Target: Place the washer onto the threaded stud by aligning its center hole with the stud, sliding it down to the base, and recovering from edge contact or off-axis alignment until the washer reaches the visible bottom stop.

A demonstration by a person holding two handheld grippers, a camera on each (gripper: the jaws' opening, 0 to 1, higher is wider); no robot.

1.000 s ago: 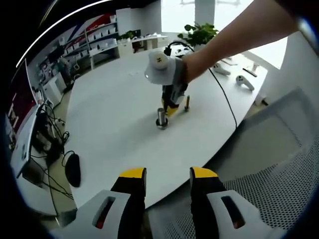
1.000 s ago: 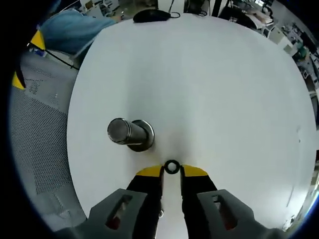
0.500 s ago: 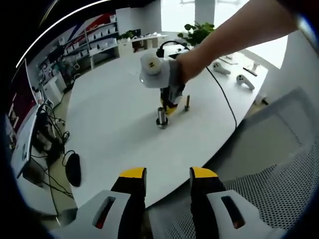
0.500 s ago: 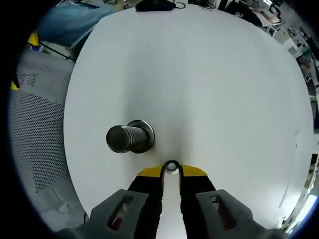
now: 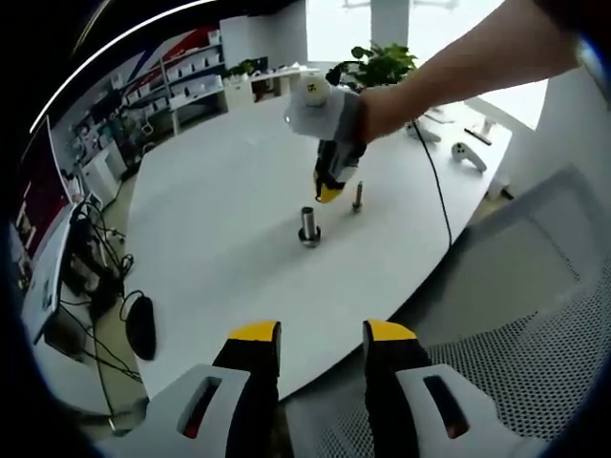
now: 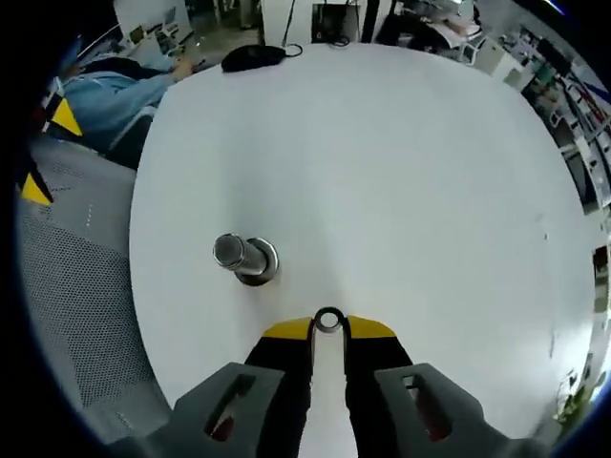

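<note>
A short metal stud (image 6: 242, 256) stands upright on its round base on the white table (image 6: 382, 172). My right gripper (image 6: 328, 326) hangs above the table, right of the stud, shut on a small dark washer (image 6: 328, 319) pinched at its fingertips. In the left gripper view the same stud (image 5: 308, 226) sits mid-table, with the right gripper (image 5: 329, 191) held by a person's hand above and just behind it. My left gripper (image 5: 321, 336) is open and holds nothing, low at the near table edge, far from the stud.
A slimmer bolt (image 5: 357, 197) stands just right of the stud. A black cable (image 5: 431, 181) runs across the table past white controllers (image 5: 467, 156). A black mouse (image 5: 139, 325) lies off the table's left edge. A mesh chair (image 5: 516, 324) is at the right. A potted plant (image 5: 380, 65) stands behind.
My right gripper has risen with the washer, so the stud looks smaller and farther below. In the left gripper view it has lifted up and to the right of the stud.
</note>
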